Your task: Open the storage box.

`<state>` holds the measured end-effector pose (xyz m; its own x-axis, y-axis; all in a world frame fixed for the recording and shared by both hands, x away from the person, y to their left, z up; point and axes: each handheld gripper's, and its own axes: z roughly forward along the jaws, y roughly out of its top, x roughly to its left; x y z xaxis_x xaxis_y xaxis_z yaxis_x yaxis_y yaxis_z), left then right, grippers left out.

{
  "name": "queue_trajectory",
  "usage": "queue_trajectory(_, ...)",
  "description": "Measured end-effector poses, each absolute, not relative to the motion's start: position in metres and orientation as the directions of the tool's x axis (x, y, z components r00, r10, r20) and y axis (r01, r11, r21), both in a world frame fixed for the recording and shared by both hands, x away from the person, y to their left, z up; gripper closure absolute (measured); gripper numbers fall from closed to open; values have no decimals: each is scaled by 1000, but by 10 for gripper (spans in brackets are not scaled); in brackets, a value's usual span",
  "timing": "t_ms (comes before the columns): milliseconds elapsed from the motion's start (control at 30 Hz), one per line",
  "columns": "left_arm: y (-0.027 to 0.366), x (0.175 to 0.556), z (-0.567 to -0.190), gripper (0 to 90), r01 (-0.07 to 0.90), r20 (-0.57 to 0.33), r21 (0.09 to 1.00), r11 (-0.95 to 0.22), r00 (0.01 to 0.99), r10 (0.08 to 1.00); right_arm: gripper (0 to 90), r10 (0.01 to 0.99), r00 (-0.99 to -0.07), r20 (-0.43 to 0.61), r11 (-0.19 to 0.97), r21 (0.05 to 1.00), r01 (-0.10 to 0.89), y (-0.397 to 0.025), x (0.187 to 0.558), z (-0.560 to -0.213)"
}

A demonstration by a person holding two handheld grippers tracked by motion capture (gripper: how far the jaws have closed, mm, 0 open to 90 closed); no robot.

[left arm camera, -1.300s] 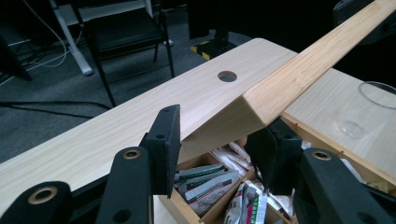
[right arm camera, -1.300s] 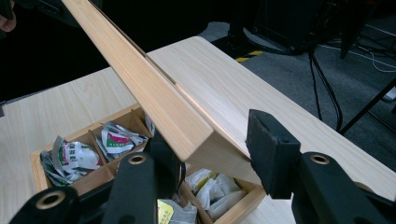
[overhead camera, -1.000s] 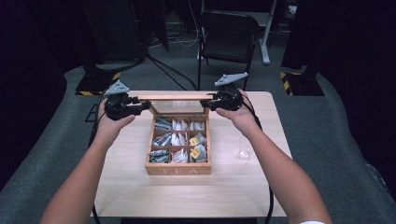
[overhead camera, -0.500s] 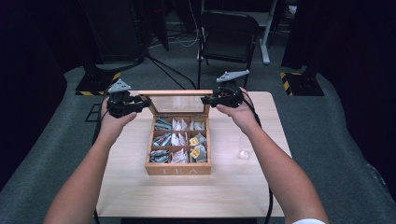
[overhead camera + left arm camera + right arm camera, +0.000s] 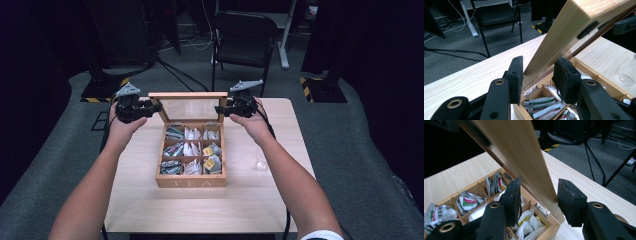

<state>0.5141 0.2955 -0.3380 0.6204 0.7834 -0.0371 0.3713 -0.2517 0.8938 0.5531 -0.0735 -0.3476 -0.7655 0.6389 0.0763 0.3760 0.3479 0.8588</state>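
A wooden tea box [image 5: 190,181] marked TEA sits mid-table with its glass-paned lid [image 5: 188,95] standing raised at the back. Tea bags [image 5: 192,149] fill its compartments. My left gripper [image 5: 155,107] is at the lid's left edge and my right gripper [image 5: 223,109] at its right edge. In the left gripper view the lid frame [image 5: 564,35] passes between the open jaws of my left gripper [image 5: 539,67], with a gap on each side. In the right gripper view the lid frame [image 5: 524,150] runs between my right gripper [image 5: 540,187] jaws, which also stand apart.
A clear glass cup [image 5: 260,160] stands on the table [image 5: 150,210] to the right of the box. A black chair [image 5: 244,35] is behind the table's far edge. Cables and stand bases lie on the grey floor beyond.
The lid has swung up and back to a more upright angle, and both grippers have risen slightly with its side edges.
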Motion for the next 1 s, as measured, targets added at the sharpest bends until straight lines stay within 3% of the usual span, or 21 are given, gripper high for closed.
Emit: queue_trajectory(1000,295,538,-361,614,406,-63,883,-238,603,795,558,659,-746,100,291,880,375,-72,566,-353)
